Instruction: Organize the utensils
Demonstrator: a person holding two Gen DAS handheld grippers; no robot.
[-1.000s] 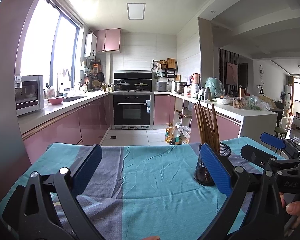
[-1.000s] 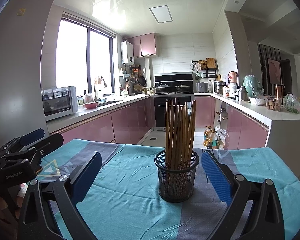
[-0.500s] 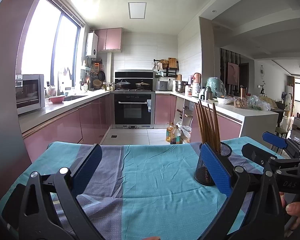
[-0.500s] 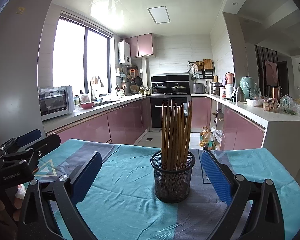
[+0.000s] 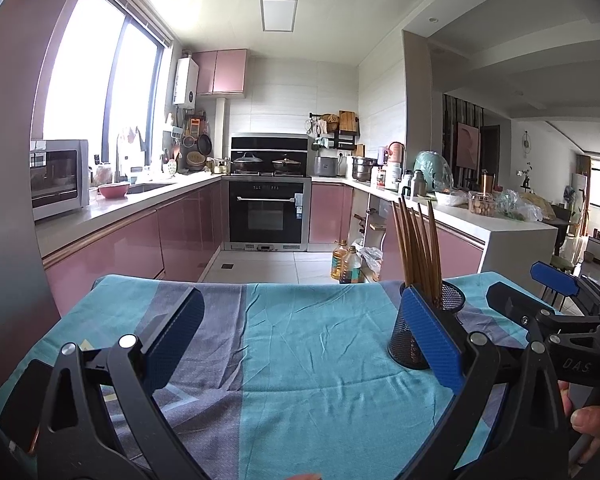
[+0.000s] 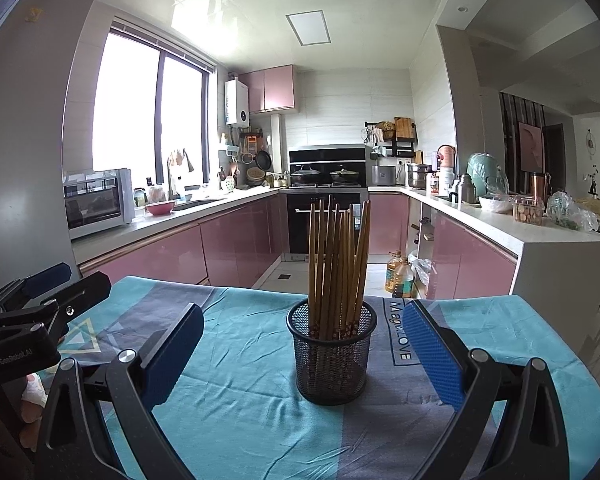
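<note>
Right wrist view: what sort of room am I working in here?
A home kitchen, most likely. A built-in oven sits under pots on a hob, pink cabinets line the counters, and a microwave stands by the window. You work at a cloth-covered table holding a mesh cup of chopsticks.

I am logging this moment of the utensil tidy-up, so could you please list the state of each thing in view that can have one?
Left tool: open, holding nothing, above the cloth.
Right tool: open, holding nothing, facing the holder.
Mesh holder: upright on the tablecloth.
Chopsticks: standing bunched in the holder, fanned slightly.
Oven door: shut.
Pots on the stove: lidded.
</note>
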